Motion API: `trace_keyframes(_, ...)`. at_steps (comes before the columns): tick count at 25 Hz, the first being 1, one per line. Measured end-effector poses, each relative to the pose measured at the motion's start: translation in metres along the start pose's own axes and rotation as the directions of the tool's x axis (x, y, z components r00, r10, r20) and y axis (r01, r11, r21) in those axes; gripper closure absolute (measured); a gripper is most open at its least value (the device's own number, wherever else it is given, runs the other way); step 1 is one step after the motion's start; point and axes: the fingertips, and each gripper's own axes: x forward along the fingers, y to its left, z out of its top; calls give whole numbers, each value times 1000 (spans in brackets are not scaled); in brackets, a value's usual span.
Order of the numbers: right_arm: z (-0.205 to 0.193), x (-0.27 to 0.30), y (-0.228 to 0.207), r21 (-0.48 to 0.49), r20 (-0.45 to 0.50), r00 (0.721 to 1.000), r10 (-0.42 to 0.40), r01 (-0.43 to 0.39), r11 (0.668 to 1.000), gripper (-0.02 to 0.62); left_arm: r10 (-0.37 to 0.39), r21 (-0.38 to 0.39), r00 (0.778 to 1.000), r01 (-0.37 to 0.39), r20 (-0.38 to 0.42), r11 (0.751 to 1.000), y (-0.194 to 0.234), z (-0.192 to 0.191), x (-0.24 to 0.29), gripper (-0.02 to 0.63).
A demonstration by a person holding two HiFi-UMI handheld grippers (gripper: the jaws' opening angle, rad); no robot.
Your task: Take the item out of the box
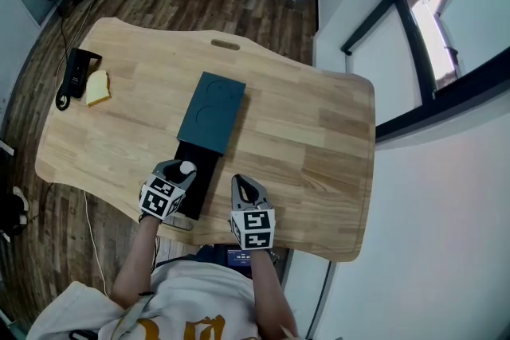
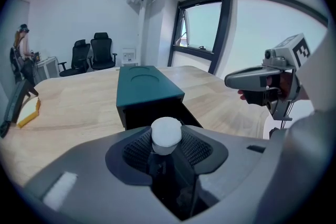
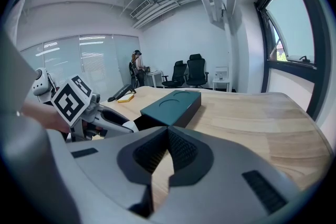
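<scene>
L hand-held gripper (image 2: 167,140) is clenched on the white item (image 1: 186,168), a small round plug-like pc, matte. It sits over the black pull-out tray (image 1: 201,162) at the 6 o'clock end of the box (image 1: 211,111); can't tell if it's clear of the tray. R hand-held gripper (image 3: 167,139) is closed on nothing, at 3 o'clock of L. Judgement: lift straight up w/ steady squeeze before going sideways, since the rounded sides may slip off the ribbed pads. Box is a dark teal matte sleeve w/ shallow round recesses on top, on a pale wood-grain surface (image 1: 319,131).
</scene>
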Motion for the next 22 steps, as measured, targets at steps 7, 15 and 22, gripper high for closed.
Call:
trace_keyframes(7, 16, -9, -2, -12, 32, 999, -20, 21, 1000, 591, -7, -50, 997, 11, 83, 999, 5, 25, -13, 434)
trace_keyframes(15, 34, -22, 0, -20, 84, 996, -42, 44, 999, 591, -16, -52, 987, 25, 160, 998, 2, 52, -30, 434)
trace_keyframes(22, 48, -32, -5, -6, 124, 989, -82, 83, 997, 591, 4, -44, 980, 5, 200, 999, 3, 66, -45, 434)
